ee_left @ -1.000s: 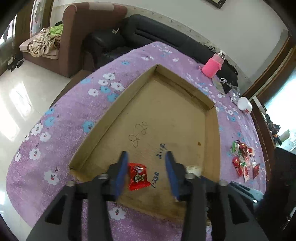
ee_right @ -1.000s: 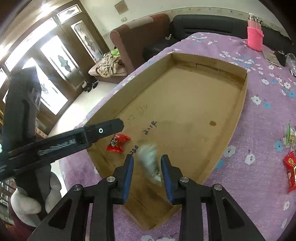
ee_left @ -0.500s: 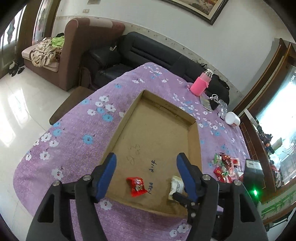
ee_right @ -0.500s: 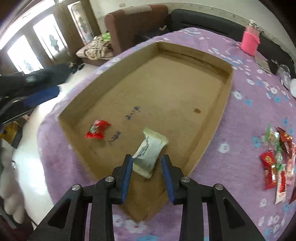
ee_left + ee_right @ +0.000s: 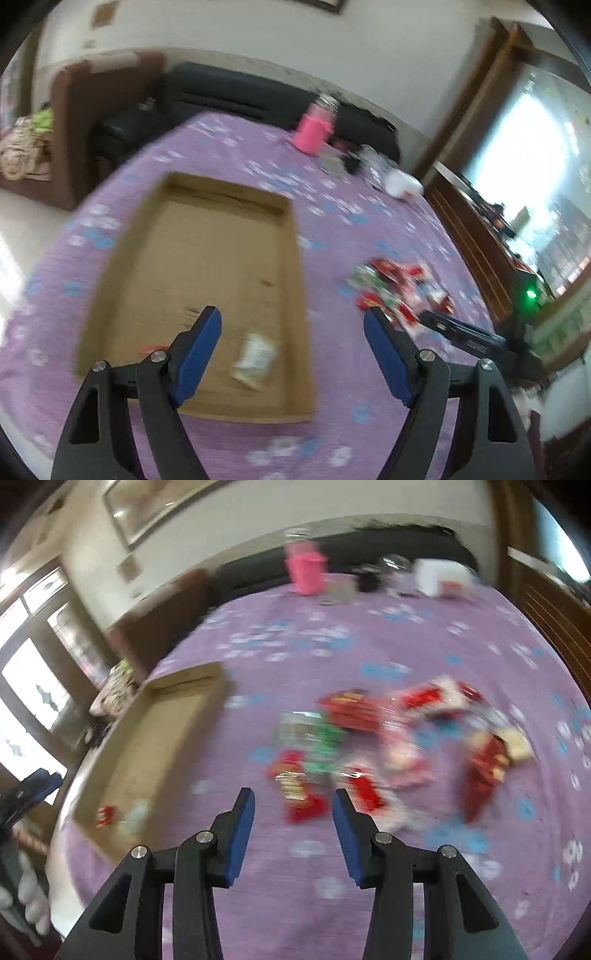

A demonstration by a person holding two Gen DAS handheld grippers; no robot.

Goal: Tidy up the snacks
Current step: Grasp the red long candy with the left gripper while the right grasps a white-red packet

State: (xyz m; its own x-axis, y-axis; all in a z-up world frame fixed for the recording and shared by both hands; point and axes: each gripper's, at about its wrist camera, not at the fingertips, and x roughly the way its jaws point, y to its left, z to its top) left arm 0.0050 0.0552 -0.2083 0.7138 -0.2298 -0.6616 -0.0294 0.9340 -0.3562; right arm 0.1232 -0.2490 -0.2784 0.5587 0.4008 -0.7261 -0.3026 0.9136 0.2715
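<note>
1. The left gripper (image 5: 291,325) is spread wide and holds nothing, above the near end of the cardboard tray (image 5: 299,295).
2. Inside the tray, near its front wall, lie a white snack packet (image 5: 255,356) and a red snack packet (image 5: 105,814), a little apart.
3. The right gripper (image 5: 293,810) is moderately open and empty, above the near edge of the snack pile (image 5: 388,746).
4. That pile lies on the purple floral tabletop (image 5: 369,646), right of the tray.
5. A pink bottle (image 5: 314,127) stands beyond the tray's far end.
</note>
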